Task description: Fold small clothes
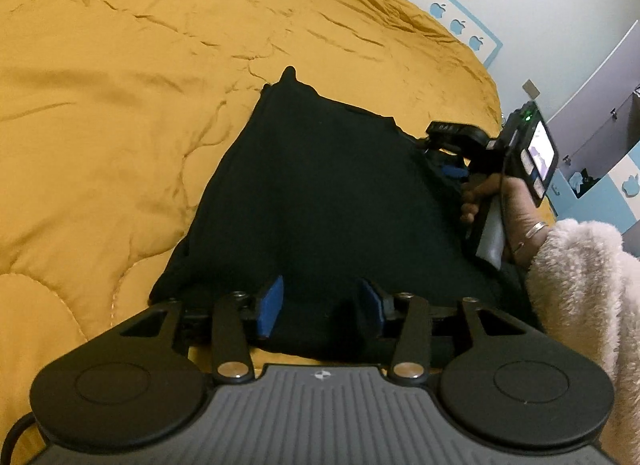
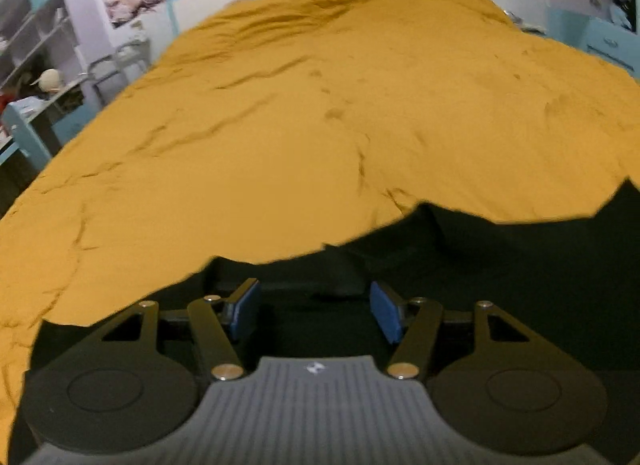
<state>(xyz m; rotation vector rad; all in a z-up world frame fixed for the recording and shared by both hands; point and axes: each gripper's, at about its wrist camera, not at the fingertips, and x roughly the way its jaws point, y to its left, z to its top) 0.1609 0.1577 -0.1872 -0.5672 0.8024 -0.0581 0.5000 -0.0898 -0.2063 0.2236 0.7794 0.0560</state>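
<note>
1. Your left gripper (image 1: 320, 305) stands at the near edge of the bed, over the near hem of the black garment (image 1: 320, 193). Its jaws are apart, and the blue pads (image 1: 272, 305) have only dark cloth lying flat between them; they do not press on it.
2. The black garment lies spread on the yellow quilt (image 1: 120, 85), near the near edge of the bed and toward its right side. One small corner of it points to the far side.
3. Your right gripper (image 2: 314, 311) is at the right edge of the garment (image 2: 480, 265). Its jaws are also apart, with nothing pinched between the blue pads (image 2: 386, 311).
4. In the left wrist view your right hand (image 1: 496, 205) holds the handle of this gripper, with a fluffy cream sleeve (image 1: 580, 285) behind it.
</note>
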